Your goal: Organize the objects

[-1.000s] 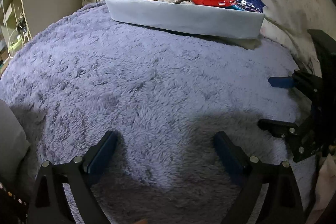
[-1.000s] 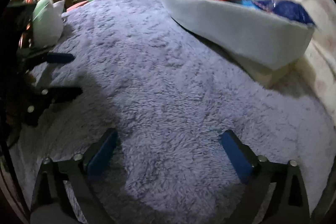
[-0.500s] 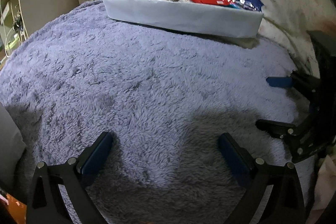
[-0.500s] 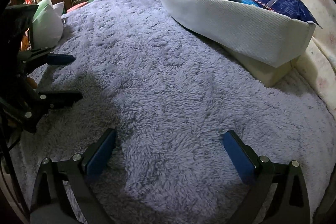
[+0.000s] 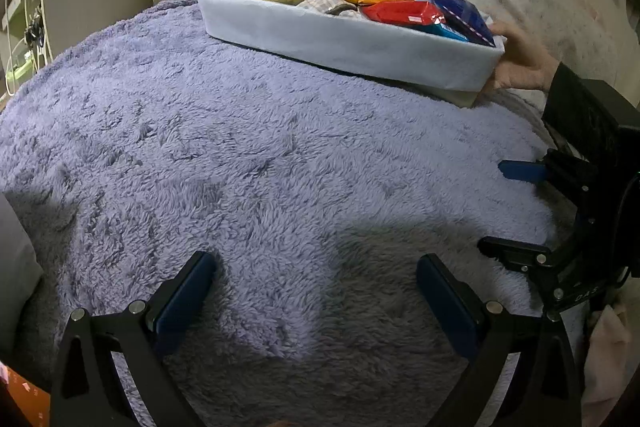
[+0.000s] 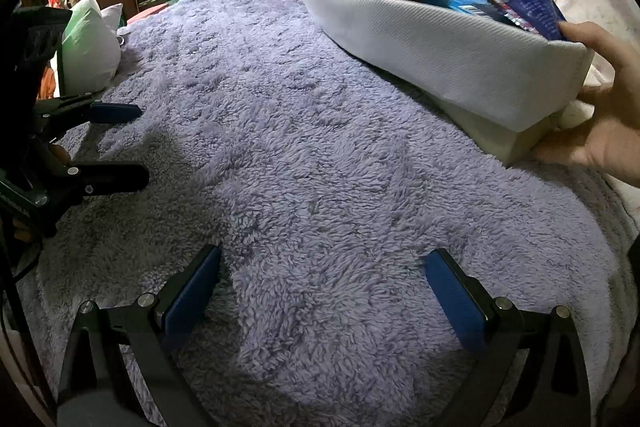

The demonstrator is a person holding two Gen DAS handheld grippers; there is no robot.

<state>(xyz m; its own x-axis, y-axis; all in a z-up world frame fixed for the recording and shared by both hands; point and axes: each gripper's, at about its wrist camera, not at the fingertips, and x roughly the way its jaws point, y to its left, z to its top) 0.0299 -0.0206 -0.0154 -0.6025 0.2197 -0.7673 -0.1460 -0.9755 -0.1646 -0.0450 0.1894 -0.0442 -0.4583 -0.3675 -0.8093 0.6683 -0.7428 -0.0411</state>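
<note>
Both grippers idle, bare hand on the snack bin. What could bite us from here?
1. A bare hand grips the end of the white bin; if it shifts the bin, any planned grasp pose goes stale.
2. The blue packet rides above the rim by that hand and may spill.
3. The bin sits on a beige slab over soft purple blanket, likely wobbly.
Left gripper and right gripper are open, empty.

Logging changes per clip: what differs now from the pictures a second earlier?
A bare hand has come in at the right and taken hold of the end of the white fabric snack bin. Both hand-held grippers, left and right, stay open and empty over the purple fluffy blanket.
</note>
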